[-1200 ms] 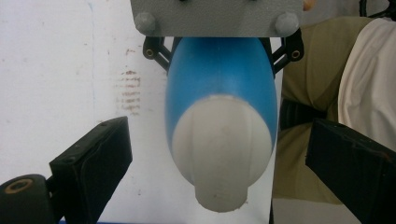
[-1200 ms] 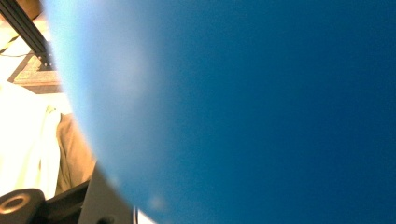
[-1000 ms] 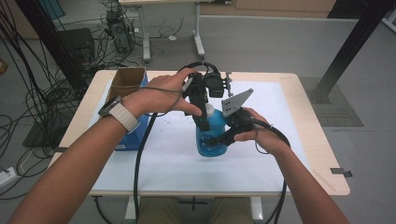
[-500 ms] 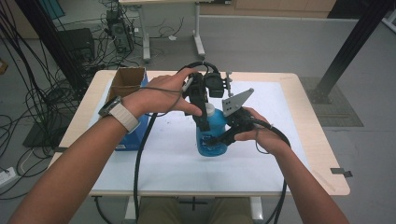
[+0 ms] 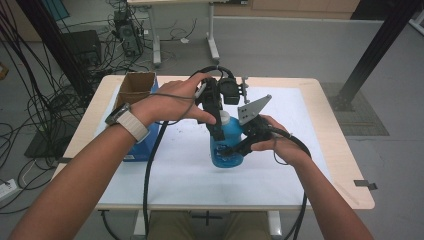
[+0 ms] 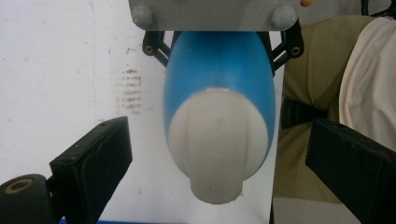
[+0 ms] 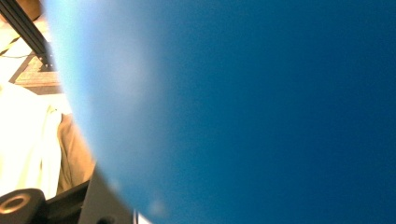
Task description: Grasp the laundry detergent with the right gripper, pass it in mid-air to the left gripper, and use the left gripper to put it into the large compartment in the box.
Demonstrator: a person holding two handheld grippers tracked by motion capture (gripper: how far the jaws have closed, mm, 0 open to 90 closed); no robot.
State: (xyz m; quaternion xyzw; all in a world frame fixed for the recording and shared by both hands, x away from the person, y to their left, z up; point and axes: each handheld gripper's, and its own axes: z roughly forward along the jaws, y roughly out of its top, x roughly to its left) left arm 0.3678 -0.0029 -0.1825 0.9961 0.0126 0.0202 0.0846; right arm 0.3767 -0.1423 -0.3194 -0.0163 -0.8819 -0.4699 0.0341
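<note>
A blue bottle (image 5: 225, 150) with a white cap (image 5: 225, 118) stands upright on the white mat (image 5: 185, 172) at the middle of the table. My right gripper (image 5: 231, 149) comes in from the right and is shut on the bottle's body, whose blue wall (image 7: 243, 107) is pressed close to that camera. My left gripper (image 5: 221, 126) points down over the bottle's top. In the left gripper view its two black jaws stand on either side of the cap (image 6: 218, 140) with a gap on each side, so my left gripper (image 6: 219, 172) is open.
An open cardboard box (image 5: 134, 87) sits at the table's back left, with a blue box (image 5: 146, 145) in front of it. The wooden table edge (image 5: 345, 165) runs close on the right. Cables and table legs lie on the floor beyond.
</note>
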